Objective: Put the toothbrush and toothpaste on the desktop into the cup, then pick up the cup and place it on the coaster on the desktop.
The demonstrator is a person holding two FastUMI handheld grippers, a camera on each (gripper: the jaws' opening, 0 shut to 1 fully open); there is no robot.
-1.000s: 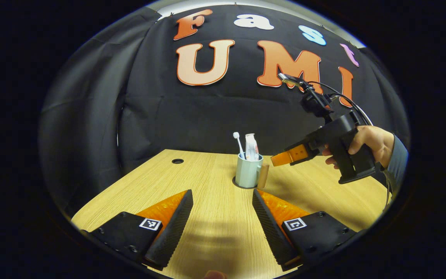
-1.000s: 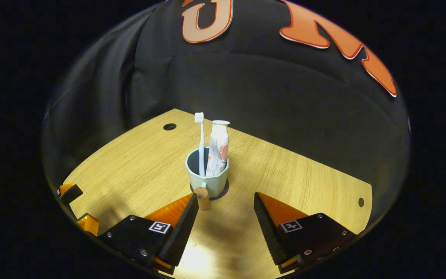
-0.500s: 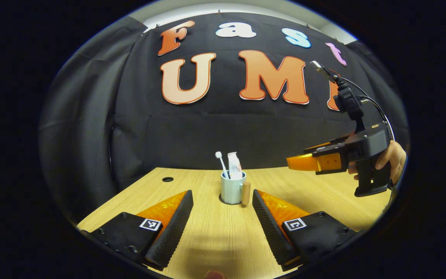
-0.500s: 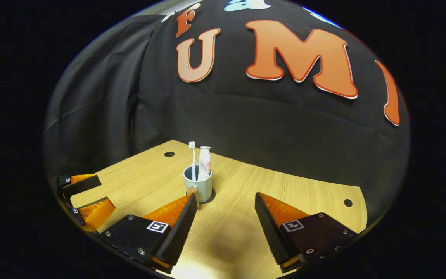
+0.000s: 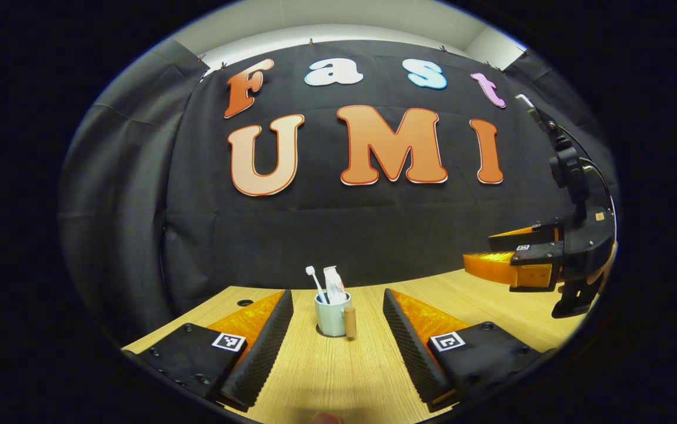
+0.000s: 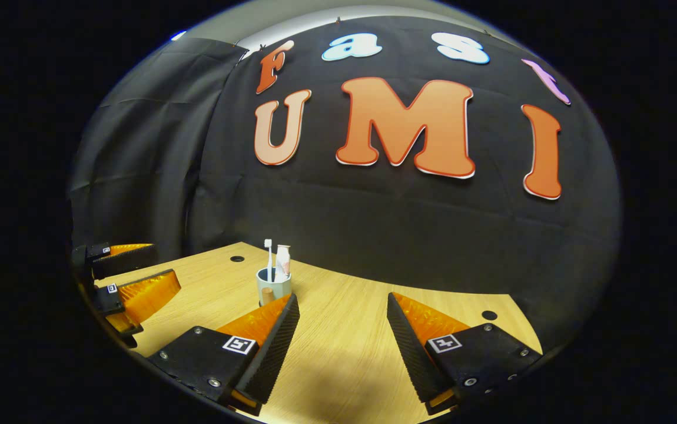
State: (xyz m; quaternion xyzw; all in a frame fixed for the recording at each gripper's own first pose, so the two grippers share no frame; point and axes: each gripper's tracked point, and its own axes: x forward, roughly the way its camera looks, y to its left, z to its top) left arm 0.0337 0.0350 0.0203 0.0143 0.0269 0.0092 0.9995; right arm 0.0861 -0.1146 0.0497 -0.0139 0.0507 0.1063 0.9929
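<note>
Cup (image 5: 332,316) on the desk (image 5: 338,377), pale blue-green and upright, sits at 12 o'clock from our left tool (image 5: 338,330), well ahead of its fingers and apart from them. We see the toothbrush (image 5: 315,281) and the toothpaste (image 5: 334,284) standing inside it, heads up, the brush leaning toward 11 o'clock. A dark ring at the cup's foot looks like the coaster (image 5: 318,331), though we cannot make out its edge clearly. A wooden handle (image 5: 350,321) juts from the cup at 3 o'clock.

Our left tool has its jaws spread wide, holding nothing. Our right tool (image 6: 341,333) also has its jaws apart and grips nothing; from it the cup stands at 11 o'clock (image 6: 273,287). In the left gripper view that right tool hangs above the desk at 3 o'clock (image 5: 491,256).
</note>
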